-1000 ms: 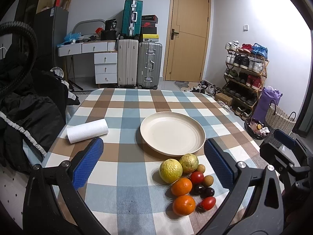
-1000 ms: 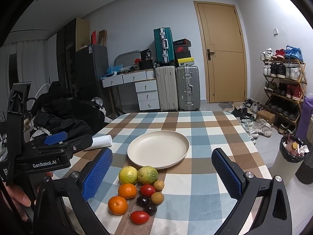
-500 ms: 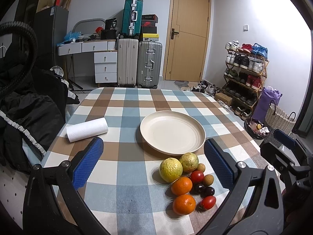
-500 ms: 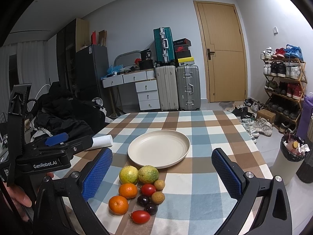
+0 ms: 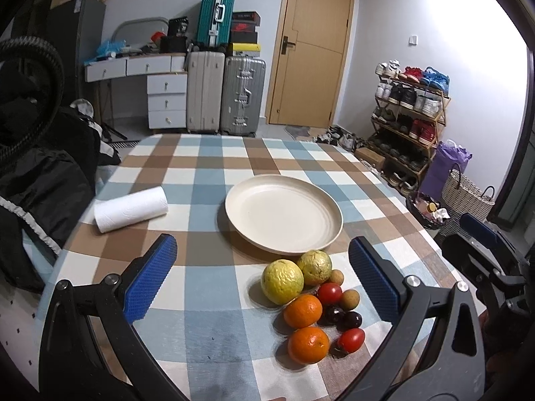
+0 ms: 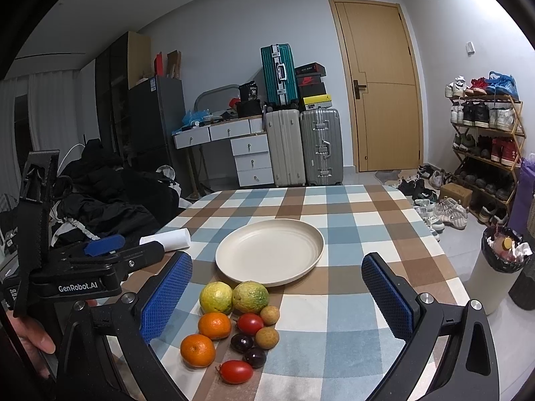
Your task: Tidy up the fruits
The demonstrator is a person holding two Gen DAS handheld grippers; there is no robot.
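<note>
A cream plate [image 5: 284, 213] [image 6: 270, 250] lies bare in the middle of the checked table. Just in front of it sits a cluster of fruit: two yellow-green guavas [image 5: 282, 281] [image 6: 216, 297], two oranges [image 5: 308, 345] [image 6: 198, 350], red tomatoes [image 5: 351, 340] [image 6: 235, 371], dark cherries [image 5: 348, 320] [image 6: 242, 343] and small brown longans [image 5: 349, 299] [image 6: 267, 338]. My left gripper [image 5: 264, 275] hovers open above the near table, the fruit between its fingers' lines. My right gripper [image 6: 277, 295] is open too, over the fruit, holding nothing.
A white paper roll [image 5: 131, 208] lies left of the plate. The other gripper's body [image 6: 83, 274] and a hand [image 6: 30, 344] sit at the left. A waste bin [image 6: 498, 267] and shoe rack [image 6: 485, 140] stand right of the table; dark clothes [image 5: 36, 180] are piled left.
Both views have drifted very slightly; the fruit, plate and roll stay put, and both grippers remain open.
</note>
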